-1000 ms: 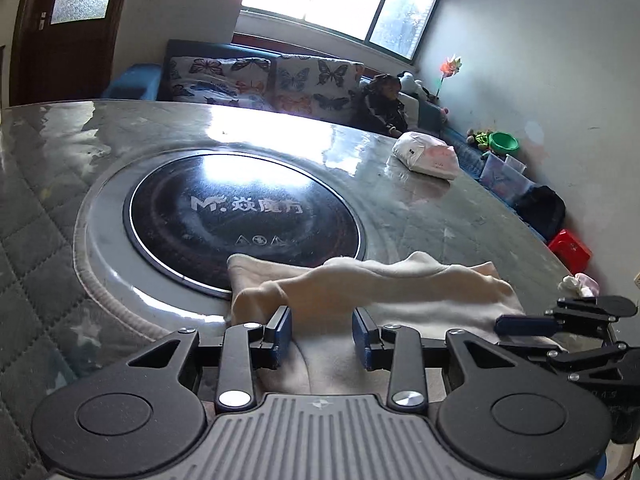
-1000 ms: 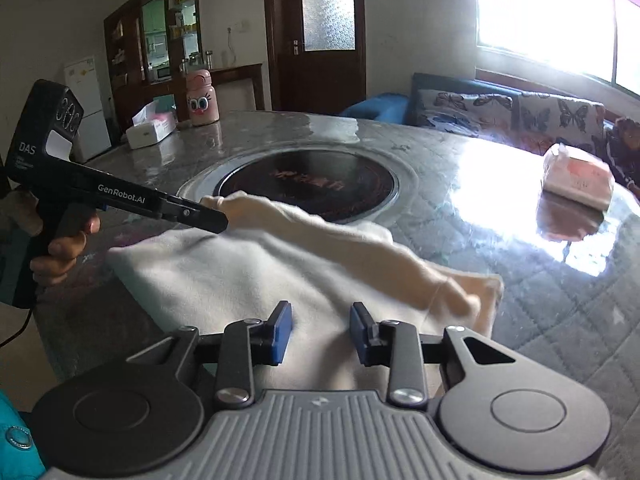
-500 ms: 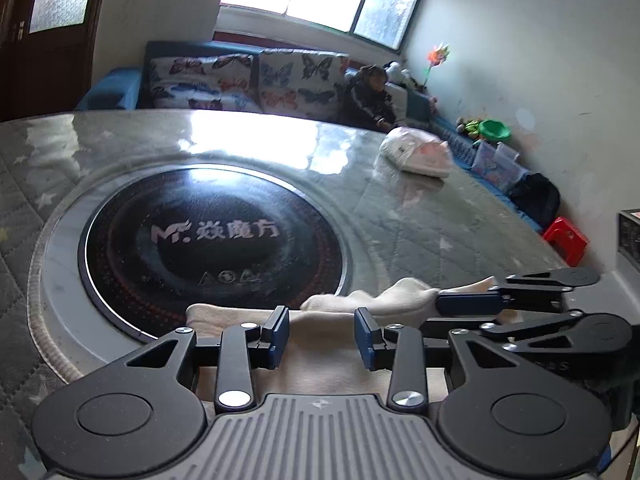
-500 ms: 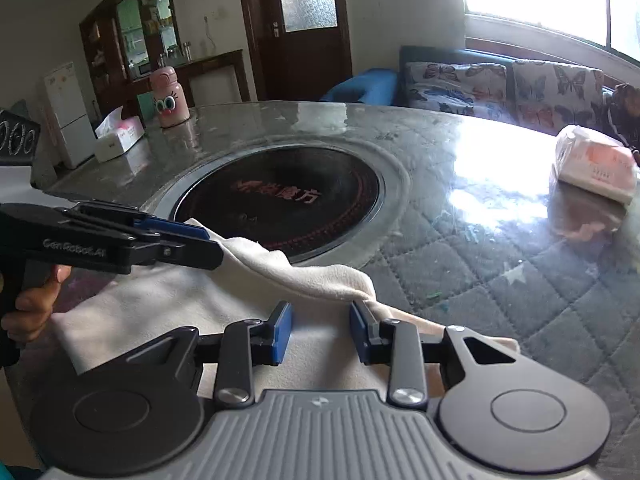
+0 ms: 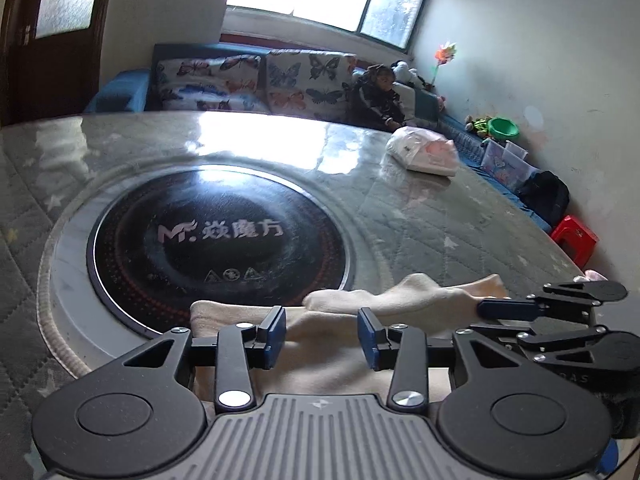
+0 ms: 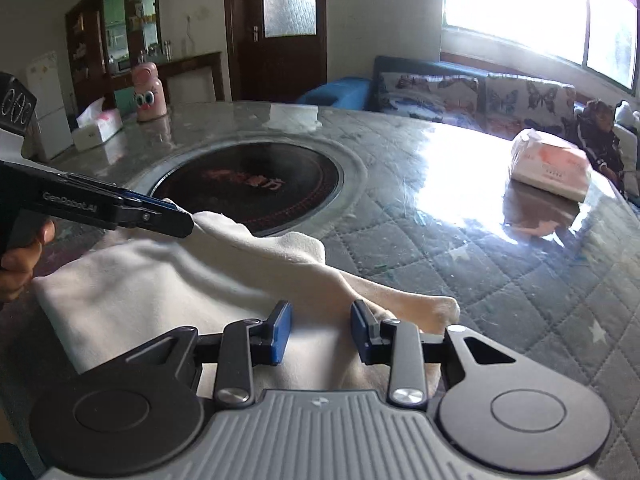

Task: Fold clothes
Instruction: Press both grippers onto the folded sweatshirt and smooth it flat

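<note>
Cream garment (image 6: pixel 168 292) overlapping black hob (image 5: pixel 220 244) rim; beyond hob, bare tabletop (image 6: pixel 480 248). Left gripper (image 5: pixel 322 334) and right gripper (image 6: pixel 318 334) both spread, empty, pulled back since earlier.

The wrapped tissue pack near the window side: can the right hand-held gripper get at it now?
Probably yes: right hand-held gripper is open, and bare table lies between it and the tissue pack.
</note>
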